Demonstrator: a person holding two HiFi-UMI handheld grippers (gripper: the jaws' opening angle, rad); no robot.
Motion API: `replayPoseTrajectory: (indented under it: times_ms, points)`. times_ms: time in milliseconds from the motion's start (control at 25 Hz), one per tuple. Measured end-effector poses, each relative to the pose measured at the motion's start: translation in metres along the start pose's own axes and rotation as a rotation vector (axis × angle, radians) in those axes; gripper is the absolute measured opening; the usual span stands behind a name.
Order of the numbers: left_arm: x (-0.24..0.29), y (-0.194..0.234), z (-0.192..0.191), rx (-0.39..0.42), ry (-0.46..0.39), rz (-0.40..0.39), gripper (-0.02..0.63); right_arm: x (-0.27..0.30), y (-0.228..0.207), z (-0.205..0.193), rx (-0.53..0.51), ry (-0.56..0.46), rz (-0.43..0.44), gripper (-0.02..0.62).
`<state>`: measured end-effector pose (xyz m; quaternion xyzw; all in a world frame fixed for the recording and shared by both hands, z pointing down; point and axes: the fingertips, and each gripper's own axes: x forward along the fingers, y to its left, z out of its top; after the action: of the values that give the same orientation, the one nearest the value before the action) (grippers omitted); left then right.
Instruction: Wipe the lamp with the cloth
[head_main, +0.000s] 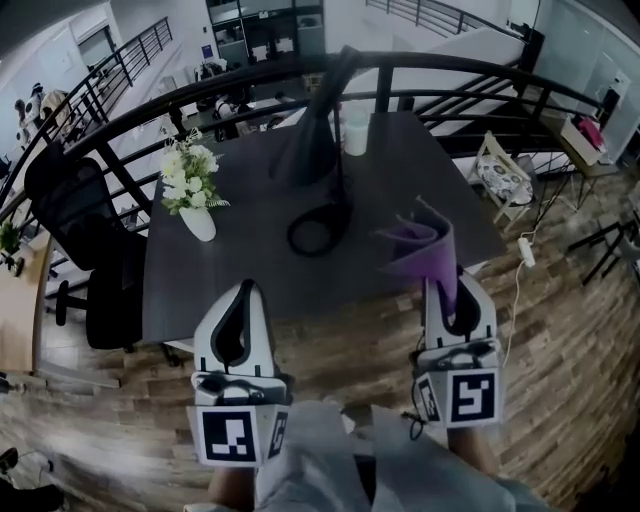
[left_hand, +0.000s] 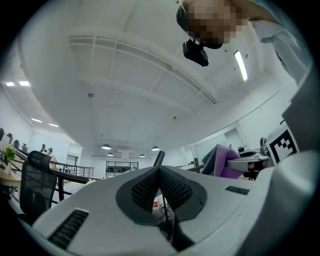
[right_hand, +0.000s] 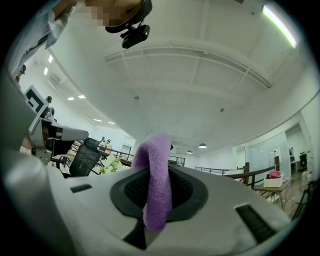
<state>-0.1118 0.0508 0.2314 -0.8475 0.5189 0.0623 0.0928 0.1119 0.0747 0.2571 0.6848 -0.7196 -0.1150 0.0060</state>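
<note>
A black desk lamp (head_main: 318, 170) with a cone shade and a ring base stands in the middle of the dark table (head_main: 220, 280). My right gripper (head_main: 442, 285) is shut on a purple cloth (head_main: 420, 250), held upright over the table's near right edge, to the right of the lamp's base. In the right gripper view the cloth (right_hand: 155, 150) sticks up from between the jaws of the right gripper (right_hand: 158, 176). My left gripper (head_main: 244, 288) is shut with nothing in it, at the near edge left of the lamp. In the left gripper view, the left gripper (left_hand: 159, 170) points at the lamp's stem (left_hand: 159, 159).
A white vase of flowers (head_main: 190, 185) stands at the table's left side. A white cup (head_main: 355, 130) sits behind the lamp. A black office chair (head_main: 75, 230) is left of the table, and a curved railing (head_main: 440, 70) runs behind it.
</note>
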Motion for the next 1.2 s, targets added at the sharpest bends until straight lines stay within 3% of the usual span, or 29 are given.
replayPoseTrajectory:
  times_ms: [680, 1200]
  points:
    - [0.018, 0.05, -0.017, -0.014, -0.01, 0.076, 0.005, 0.08, -0.013, 0.01, -0.048, -0.039, -0.037, 0.051]
    - [0.075, 0.073, -0.013, 0.019, -0.036, 0.15, 0.005, 0.176, -0.04, 0.025, -0.086, -0.105, -0.021, 0.051]
